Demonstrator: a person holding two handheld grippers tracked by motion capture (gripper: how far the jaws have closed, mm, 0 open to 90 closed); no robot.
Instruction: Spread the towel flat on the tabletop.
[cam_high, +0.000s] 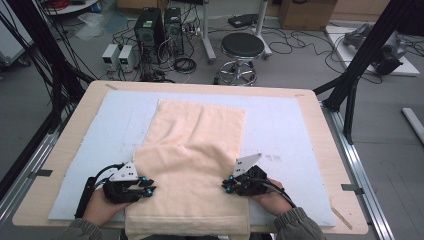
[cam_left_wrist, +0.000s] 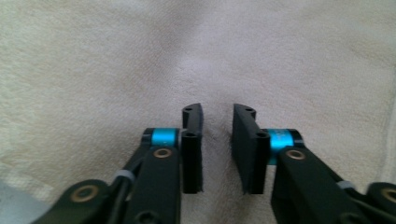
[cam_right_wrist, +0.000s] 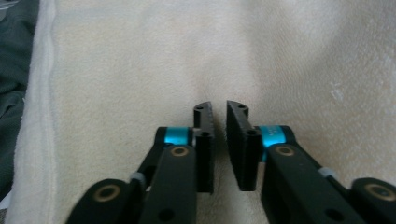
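Observation:
A cream towel (cam_high: 195, 150) lies lengthwise on a pale blue mat (cam_high: 280, 125), its near half doubled over and its front end hanging over the table edge. My left gripper (cam_high: 150, 190) rests at the left edge of the folded part, pointing right. In the left gripper view the left gripper (cam_left_wrist: 217, 109) is low over the towel (cam_left_wrist: 93, 70), its jaws a narrow gap apart with nothing between them. My right gripper (cam_high: 227, 186) sits at the towel's right edge, pointing left. In the right gripper view the right gripper (cam_right_wrist: 218, 106) has only a thin slit between its jaws, over the towel (cam_right_wrist: 116, 70).
The mat covers a wooden table (cam_high: 325, 150). Bare mat lies on both sides of the towel. Beyond the far edge, a black stool (cam_high: 242, 47), computer towers (cam_high: 150, 27) and cables stand on the floor. A black frame strut (cam_high: 360, 60) rises at the right.

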